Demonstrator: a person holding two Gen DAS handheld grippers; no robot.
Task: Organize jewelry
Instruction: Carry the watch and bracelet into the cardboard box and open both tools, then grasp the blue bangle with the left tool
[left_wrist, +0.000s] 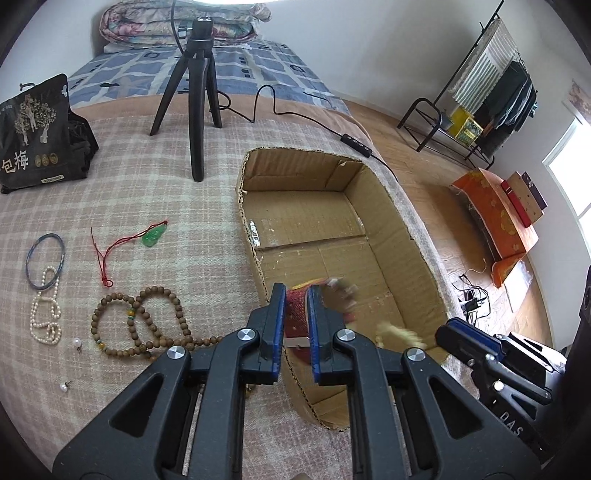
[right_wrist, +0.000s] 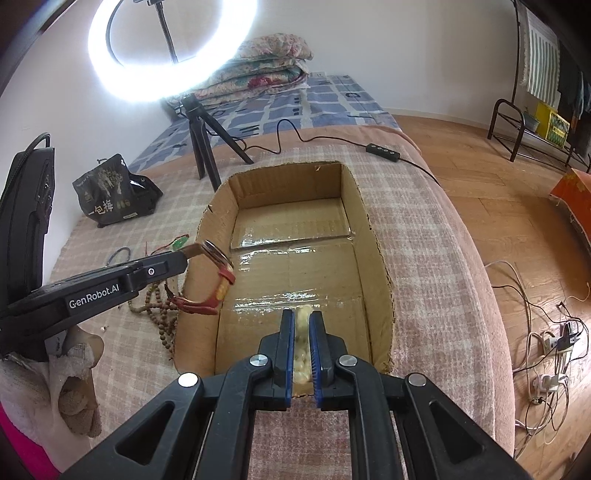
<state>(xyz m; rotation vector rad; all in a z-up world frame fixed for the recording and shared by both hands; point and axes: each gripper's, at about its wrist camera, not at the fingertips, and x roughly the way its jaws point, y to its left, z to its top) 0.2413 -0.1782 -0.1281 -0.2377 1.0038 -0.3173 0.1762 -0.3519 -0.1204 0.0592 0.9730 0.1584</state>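
overhead now:
left gripper (left_wrist: 296, 321): fingers closed on a red-strapped watch (right_wrist: 218, 275), pinching the strap; the watch hangs in the air over the near left corner of the cardboard box (left_wrist: 406, 229), its dial blurred in the left wrist view.
right gripper (right_wrist: 303, 343): fingers nearly together, clamped on a cream bead bracelet (right_wrist: 303, 354), low over the near end of the box floor.
cardboard box: open-topped, on the plaid blanket (left_wrist: 166, 206) that covers the bed; its floor shows shiny tape strips.
wooden bead necklace (left_wrist: 147, 321): looped on the blanket left of the box, near the left gripper.
pearl strand (left_wrist: 46, 314): further left, its top overlapping a dark blue bangle (left_wrist: 45, 260).
jade pendant (left_wrist: 154, 235): green, on a red cord, lying between the bangle and the box.
pearl earrings (left_wrist: 77, 343): two small studs near the pearl strand, apart from each other.
tripod (left_wrist: 194, 107): black, standing on the blanket beyond the jewelry, holding a lit ring light (right_wrist: 170, 48).
black snack bag (left_wrist: 35, 136): at the far left of the blanket.
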